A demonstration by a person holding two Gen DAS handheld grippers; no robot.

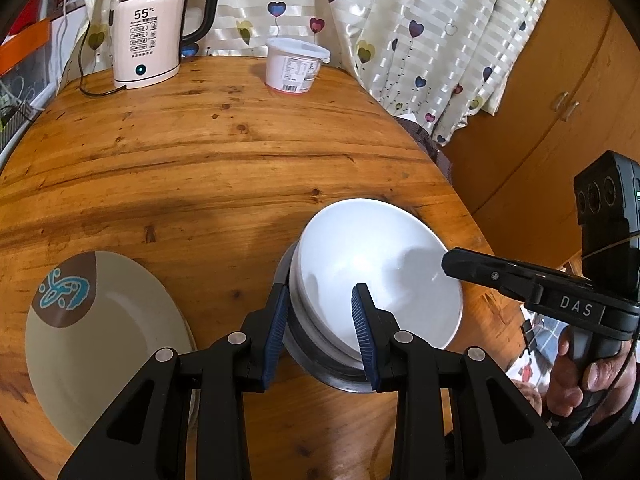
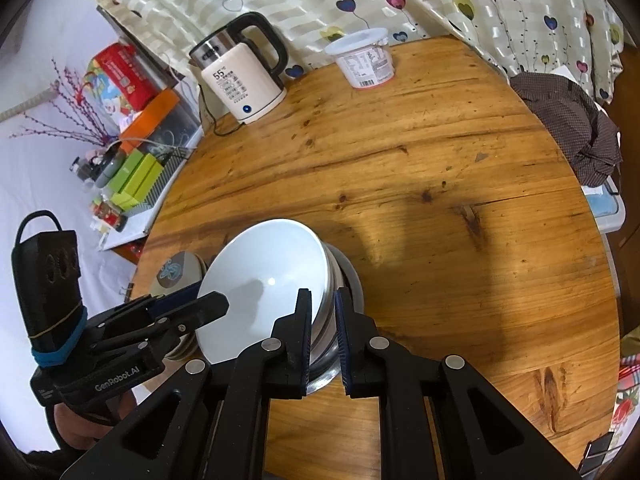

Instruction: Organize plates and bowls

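The white bowl (image 1: pixel 372 272) is being held tilted over a stack made of another white bowl and a steel bowl (image 1: pixel 320 368) at the bottom, which is resting on the wooden counter (image 1: pixel 200 168).

The left gripper (image 1: pixel 320 336) is being held with its jaws apart, straddling the near rim of the stack: one blue pad outside, one inside the top bowl. Whether the pads are actually pressing on the rim cannot be told.

The right gripper (image 2: pixel 324 336) is being held at the opposite side, its jaws narrowly apart around the rims of the stack; contact cannot be confirmed here either.

Judgement: the top bowl is being nested into the ones below, and the two-sided hold is being used to steady the tilt so the bowl seats squarely.

All visible bowls are empty.

A cream plate (image 1: pixel 100 344) with a brown and teal motif is lying just to the left of the stack, apparently on top of a further plate; the plates are being kept as a separate pile.

At the far edge, a kettle (image 1: pixel 152 36) and a lidded white tub (image 1: pixel 294 65) are standing well apart from the work; the tub's contents are hidden.
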